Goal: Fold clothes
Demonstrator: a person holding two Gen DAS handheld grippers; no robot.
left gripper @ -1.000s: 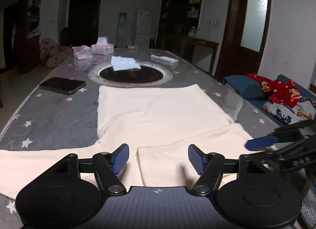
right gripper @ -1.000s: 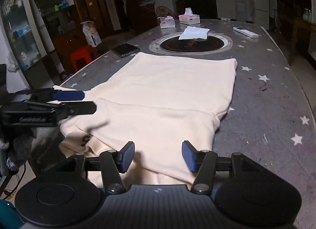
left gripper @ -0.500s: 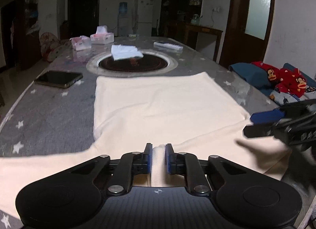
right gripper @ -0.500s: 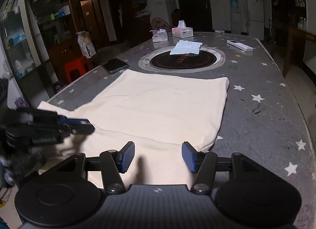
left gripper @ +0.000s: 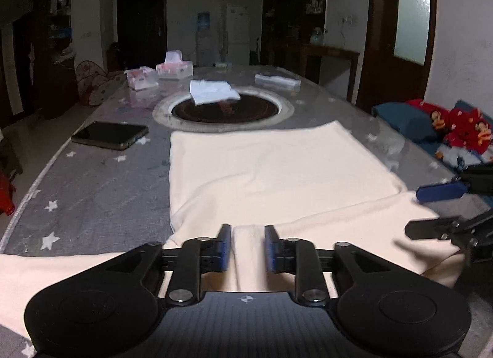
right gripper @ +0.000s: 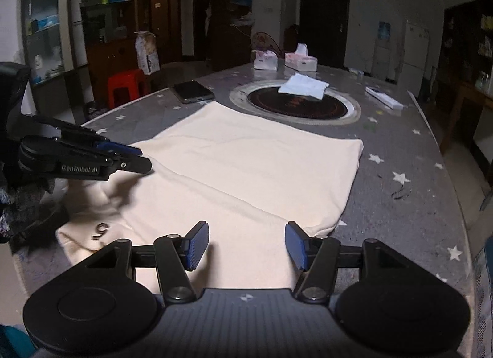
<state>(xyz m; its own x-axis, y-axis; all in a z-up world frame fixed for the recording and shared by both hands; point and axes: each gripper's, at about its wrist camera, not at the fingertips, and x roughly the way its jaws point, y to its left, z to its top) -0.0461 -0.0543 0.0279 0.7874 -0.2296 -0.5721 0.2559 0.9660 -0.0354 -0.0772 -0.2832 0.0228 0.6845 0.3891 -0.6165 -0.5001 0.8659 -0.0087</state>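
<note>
I see the garment [left gripper: 277, 173] flat on the worktop [left gripper: 92, 191], phone [left gripper: 109, 135] to its left, round inset [left gripper: 226, 108] behind it, tissue boxes [left gripper: 174, 67] farther back

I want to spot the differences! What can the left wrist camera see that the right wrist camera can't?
Only the left wrist view shows the red monkey-print fabric beside the table and the door with a frosted pane. Only the right wrist view shows the red stool and the glass-fronted shelves. Both show the cream garment spread on the star-patterned table, the phone, the tissue boxes and the round inset. The left tongs are opening around a fold of the garment; the right tongs hover open.
</note>
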